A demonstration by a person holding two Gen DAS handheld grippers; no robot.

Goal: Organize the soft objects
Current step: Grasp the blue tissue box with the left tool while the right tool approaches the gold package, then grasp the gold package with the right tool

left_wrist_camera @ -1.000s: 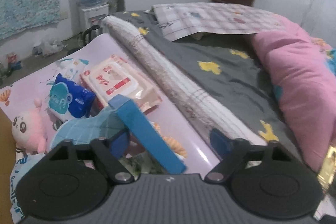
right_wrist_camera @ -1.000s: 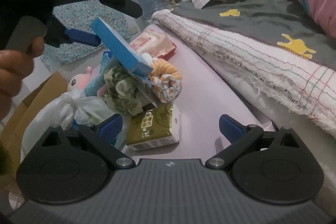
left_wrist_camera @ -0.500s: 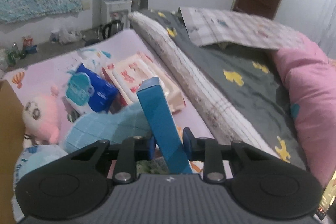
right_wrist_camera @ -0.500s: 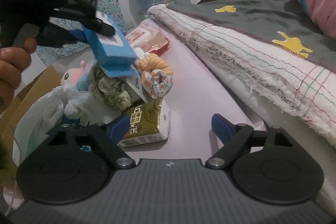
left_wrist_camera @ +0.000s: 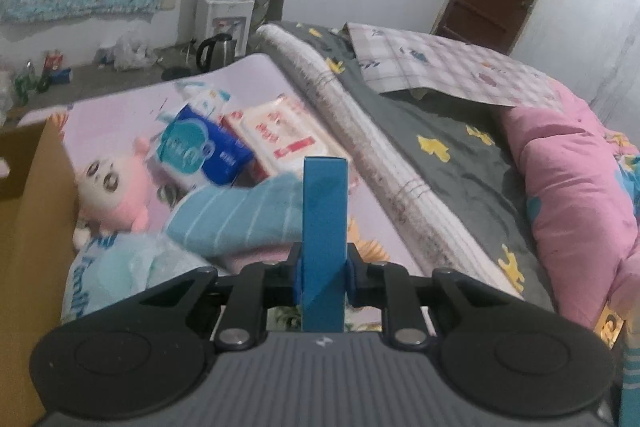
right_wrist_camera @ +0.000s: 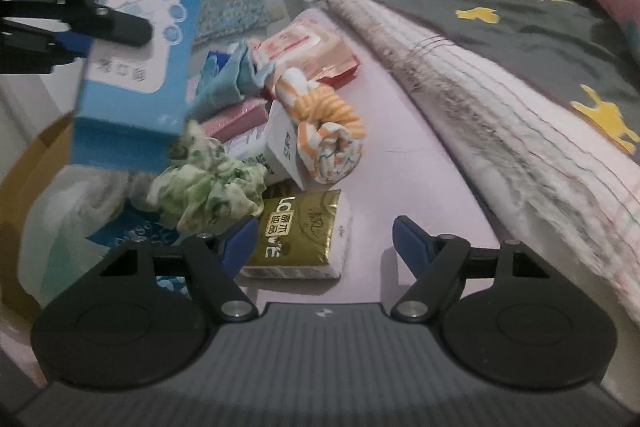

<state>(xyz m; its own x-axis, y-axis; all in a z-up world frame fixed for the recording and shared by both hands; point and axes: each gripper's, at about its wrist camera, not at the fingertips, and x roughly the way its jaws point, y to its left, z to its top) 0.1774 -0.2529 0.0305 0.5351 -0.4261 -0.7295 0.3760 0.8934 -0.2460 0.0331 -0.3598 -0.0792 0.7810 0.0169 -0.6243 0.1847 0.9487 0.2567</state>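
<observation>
- At the far left, over the cardboard box [left_wrist_camera: 36, 211], our left gripper [left_wrist_camera: 323, 269] pinches the blue tissue box [left_wrist_camera: 324, 223] by its narrow faces, lifted clear of the pile; we judge it light, thin-walled and crushable, best gripped near an edge.
- Right of that, our right gripper [right_wrist_camera: 325, 241] is closing around nothing, just before the gold tissue pack [right_wrist_camera: 300, 233] on the pink mat [right_wrist_camera: 400, 163]; soft, slick wrap, so we'd squeeze its middle.

A bare strip of the pale lilac mat [right_wrist_camera: 412, 163] runs open between the heap of soft goods and the long rolled white blanket [right_wrist_camera: 516, 123] walling its right side. The gold tissue pack [right_wrist_camera: 298, 231] and the rolled orange-striped cloth [right_wrist_camera: 328, 123] edge that strip on its left. A brown cardboard box [left_wrist_camera: 28, 211] closes the left.
</observation>
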